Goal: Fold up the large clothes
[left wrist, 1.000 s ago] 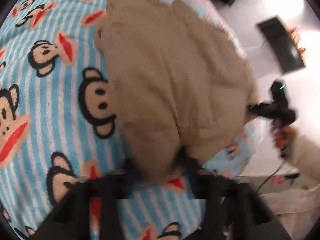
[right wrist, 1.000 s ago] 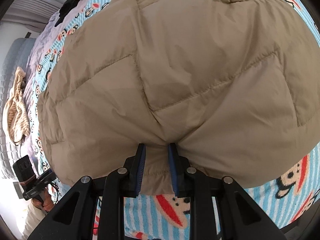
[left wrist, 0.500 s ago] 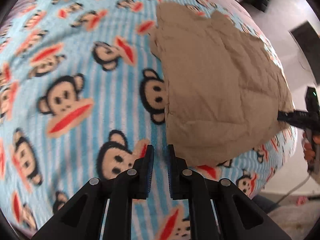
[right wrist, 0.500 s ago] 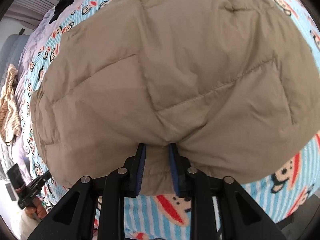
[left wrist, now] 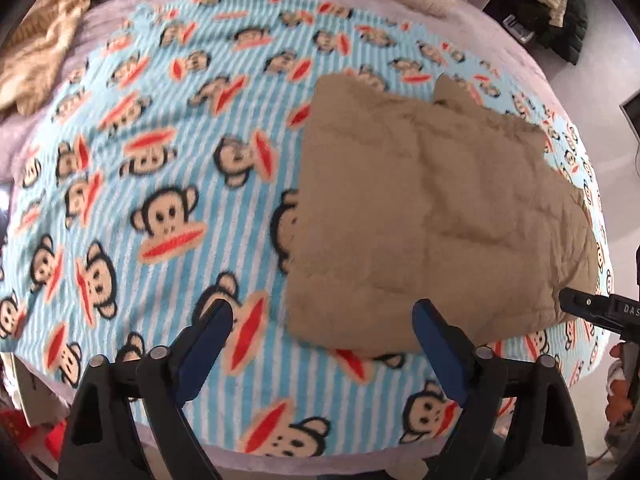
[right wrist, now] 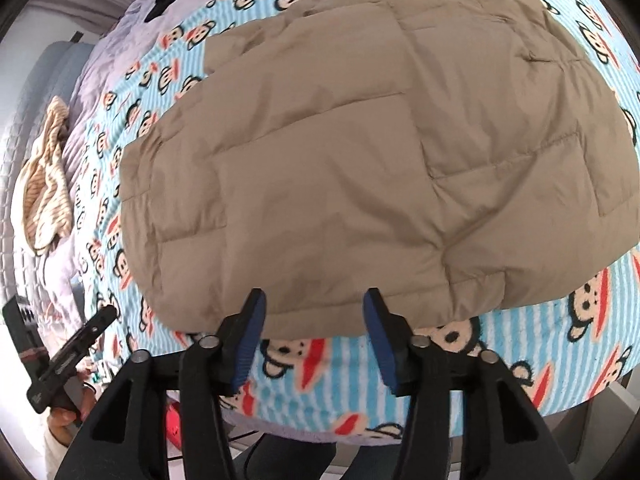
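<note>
A tan quilted puffer jacket (left wrist: pixel 436 216) lies folded on the blue striped monkey-print blanket (left wrist: pixel 168 168); it also fills the right wrist view (right wrist: pixel 352 168). My left gripper (left wrist: pixel 322 316) is open and empty, hovering over the jacket's near left corner. My right gripper (right wrist: pixel 314 302) is open and empty, its fingertips (right wrist: pixel 256 308) just above the jacket's near hem. Each gripper shows at the edge of the other's view: the right (left wrist: pixel 600 312) and the left (right wrist: pixel 72 352).
A beige striped garment (left wrist: pixel 44 36) lies at the bed's far left, also in the right wrist view (right wrist: pixel 44 196). Dark clothes (left wrist: pixel 552 8) are piled beyond the bed. The bed's near edge (right wrist: pixel 320 428) runs below the grippers, with floor beyond.
Both grippers have opened and let go of the jacket, which now lies flat. The left gripper pulled back and left, so more of the blanket shows. The right gripper backed off slightly.
</note>
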`<state>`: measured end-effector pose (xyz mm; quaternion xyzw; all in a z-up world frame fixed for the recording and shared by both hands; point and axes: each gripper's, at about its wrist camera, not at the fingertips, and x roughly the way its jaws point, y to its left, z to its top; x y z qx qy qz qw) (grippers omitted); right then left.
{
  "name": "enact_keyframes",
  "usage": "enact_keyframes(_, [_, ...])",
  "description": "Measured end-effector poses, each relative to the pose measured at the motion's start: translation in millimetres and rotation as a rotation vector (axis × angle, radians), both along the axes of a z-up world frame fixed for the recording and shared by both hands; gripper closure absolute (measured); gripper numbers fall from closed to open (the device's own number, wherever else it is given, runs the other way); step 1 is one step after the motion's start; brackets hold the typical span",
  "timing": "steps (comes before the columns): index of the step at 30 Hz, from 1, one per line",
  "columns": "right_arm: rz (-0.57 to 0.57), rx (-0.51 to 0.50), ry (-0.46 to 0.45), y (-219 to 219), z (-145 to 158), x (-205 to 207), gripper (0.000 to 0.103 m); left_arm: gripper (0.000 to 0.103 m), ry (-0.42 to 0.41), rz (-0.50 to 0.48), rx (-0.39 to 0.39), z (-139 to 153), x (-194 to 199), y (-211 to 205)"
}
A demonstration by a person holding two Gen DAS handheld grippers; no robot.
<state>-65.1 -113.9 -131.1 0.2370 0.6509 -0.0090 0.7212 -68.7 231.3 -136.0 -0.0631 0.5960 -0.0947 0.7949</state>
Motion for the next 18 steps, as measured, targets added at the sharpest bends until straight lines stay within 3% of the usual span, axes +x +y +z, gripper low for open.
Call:
enact_keyframes(10, [0.093, 0.021, -0.043, -23, 22, -1, 0.021, 0.009, 0.002, 0.060, 0.122, 19, 4, -53])
enact_keyframes(17, [0.150, 0.004, -0.038, -25, 16, 1, 0.016, 0.009, 0.044, 0.105, 0.104, 11, 2, -63])
enact_keyframes(18, [0.154, -0.002, -0.037, -23, 15, 1, 0.009, 0.009, 0.059, 0.094, 0.097, 6, 4, -63])
